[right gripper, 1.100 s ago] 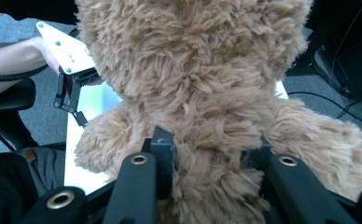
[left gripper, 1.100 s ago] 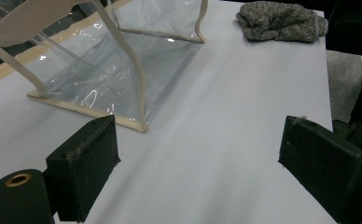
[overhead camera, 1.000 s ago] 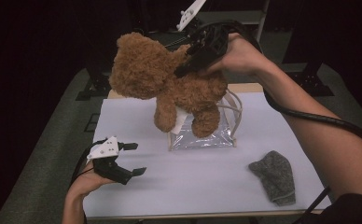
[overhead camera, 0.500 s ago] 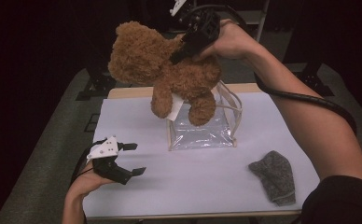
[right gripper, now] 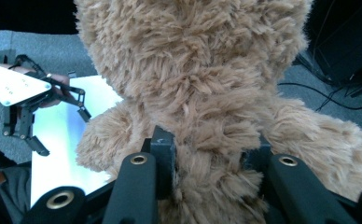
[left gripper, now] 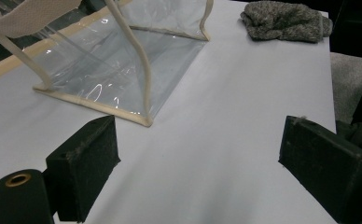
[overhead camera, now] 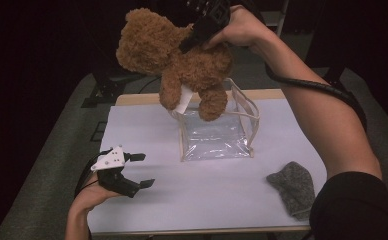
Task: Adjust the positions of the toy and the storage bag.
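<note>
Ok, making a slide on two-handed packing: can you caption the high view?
Right tool holds a brown teddy bear above a clear bag; left tool rests open on the white table.

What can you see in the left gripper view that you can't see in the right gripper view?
Left gripper view: the clear bag standing on the table and the grey knitted cloth lying apart from it, with the left gripper's own fingers wide apart and nothing between them.

Right gripper view: the brown teddy bear, its fur pinched between the right gripper's fingers, and the left gripper seen from farther off.

Both: the white table top.
</note>
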A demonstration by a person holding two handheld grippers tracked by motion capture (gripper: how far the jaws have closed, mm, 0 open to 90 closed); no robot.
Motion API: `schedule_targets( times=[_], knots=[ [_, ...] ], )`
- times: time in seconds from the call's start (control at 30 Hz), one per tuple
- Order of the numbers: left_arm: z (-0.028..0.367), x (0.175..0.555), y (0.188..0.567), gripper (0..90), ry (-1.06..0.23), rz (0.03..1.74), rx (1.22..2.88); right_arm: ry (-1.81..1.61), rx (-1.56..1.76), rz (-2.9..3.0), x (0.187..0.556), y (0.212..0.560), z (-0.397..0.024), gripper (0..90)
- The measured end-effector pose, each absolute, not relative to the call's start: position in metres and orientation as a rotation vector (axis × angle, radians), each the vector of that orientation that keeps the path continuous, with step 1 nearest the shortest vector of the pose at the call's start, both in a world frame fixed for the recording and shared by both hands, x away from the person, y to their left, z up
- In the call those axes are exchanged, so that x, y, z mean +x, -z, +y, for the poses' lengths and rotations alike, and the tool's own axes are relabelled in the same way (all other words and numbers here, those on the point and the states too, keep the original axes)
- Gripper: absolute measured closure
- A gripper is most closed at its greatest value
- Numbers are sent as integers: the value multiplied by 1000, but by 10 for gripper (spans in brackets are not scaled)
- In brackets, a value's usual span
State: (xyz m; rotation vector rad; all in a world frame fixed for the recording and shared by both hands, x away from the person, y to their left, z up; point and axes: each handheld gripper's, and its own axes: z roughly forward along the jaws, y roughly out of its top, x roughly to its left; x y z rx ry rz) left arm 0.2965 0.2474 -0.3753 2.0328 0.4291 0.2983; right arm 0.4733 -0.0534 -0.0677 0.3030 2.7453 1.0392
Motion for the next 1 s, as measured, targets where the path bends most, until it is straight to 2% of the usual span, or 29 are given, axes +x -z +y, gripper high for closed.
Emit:
schedule_targets(
  times=[0.77, 1.0],
  knots=[
    [244, 298, 380, 107, -279, 425, 2050, -1019, 485, 2693, 525, 64, -73, 652],
    [242, 297, 379, 106, -278, 417, 2052, -993, 509, 2696, 532, 83, -71, 650]
  ],
)
